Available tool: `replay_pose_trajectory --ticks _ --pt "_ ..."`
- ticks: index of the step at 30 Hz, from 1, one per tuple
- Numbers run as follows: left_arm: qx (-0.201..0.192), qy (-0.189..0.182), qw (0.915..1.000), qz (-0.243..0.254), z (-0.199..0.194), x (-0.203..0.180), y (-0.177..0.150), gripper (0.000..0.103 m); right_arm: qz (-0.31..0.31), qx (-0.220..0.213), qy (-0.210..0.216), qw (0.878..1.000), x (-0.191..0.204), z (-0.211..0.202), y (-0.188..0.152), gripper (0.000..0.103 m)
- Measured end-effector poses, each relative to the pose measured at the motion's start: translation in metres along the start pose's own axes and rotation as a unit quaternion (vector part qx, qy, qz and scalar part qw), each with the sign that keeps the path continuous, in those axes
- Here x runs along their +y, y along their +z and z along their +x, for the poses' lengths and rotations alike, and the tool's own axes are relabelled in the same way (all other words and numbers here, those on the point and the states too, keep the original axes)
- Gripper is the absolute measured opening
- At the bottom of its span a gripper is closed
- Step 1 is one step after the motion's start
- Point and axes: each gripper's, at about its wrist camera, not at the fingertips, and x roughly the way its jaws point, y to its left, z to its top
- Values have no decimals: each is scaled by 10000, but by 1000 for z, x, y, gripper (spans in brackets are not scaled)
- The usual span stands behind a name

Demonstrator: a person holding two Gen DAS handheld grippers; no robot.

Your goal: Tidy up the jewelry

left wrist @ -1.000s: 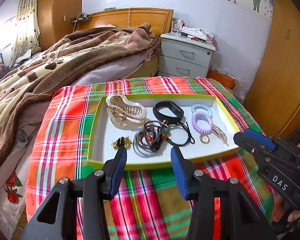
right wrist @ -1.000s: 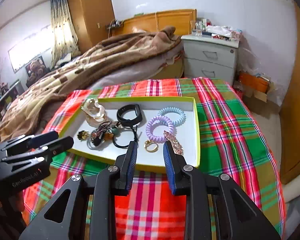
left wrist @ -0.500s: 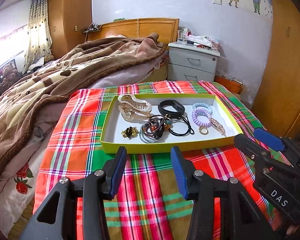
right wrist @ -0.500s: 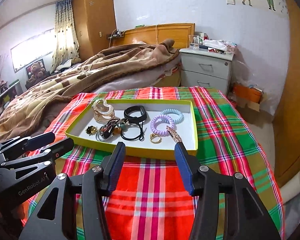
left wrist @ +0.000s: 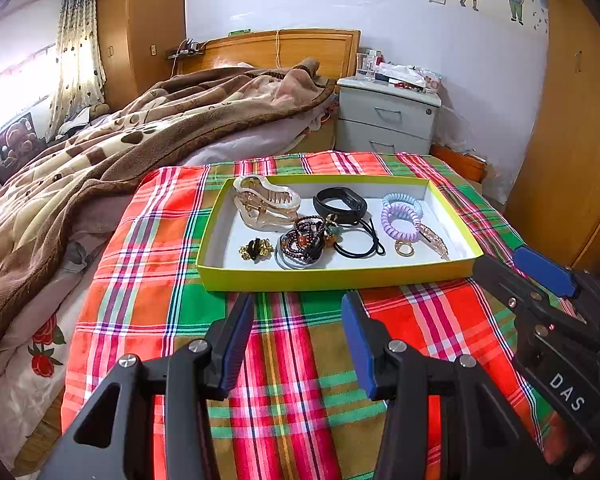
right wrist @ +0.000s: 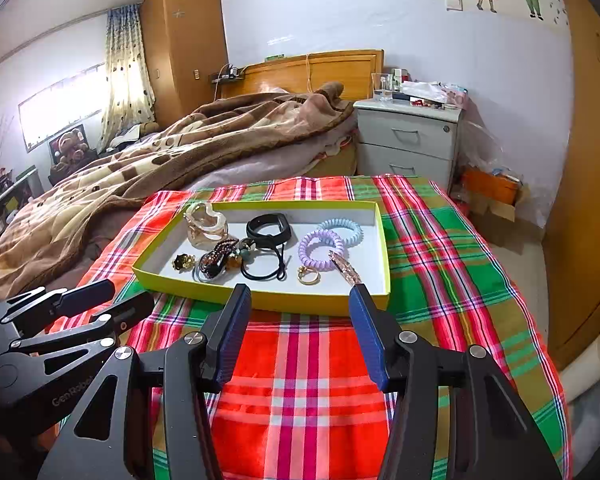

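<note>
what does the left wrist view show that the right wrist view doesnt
Only the left wrist view shows the left gripper head-on, open, and the red rose print on the bedding. Only the right wrist view shows the orange box by the wall and the paper roll on the floor. Both show the yellow-green tray of jewelry, the purple coil hair tie, the clear claw clip, the plaid cloth and the grey nightstand.

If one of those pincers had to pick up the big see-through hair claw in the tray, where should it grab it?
Probably across the arched spine of the hair claw, coming from above. It lies at the far left of the tray, curved back uppermost and teeth splayed sideways, so its top offers a narrow ridge for the open left gripper. The beaded bracelets crowd its near side.
</note>
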Motion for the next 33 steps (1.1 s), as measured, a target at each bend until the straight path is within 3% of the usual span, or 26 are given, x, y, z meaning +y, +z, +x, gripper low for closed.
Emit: replay_pose_trajectory --ticks 33 --pt "68 -20 10000 30 6 5 -1 48 70 3 -93 9999 3 -1 -2 52"
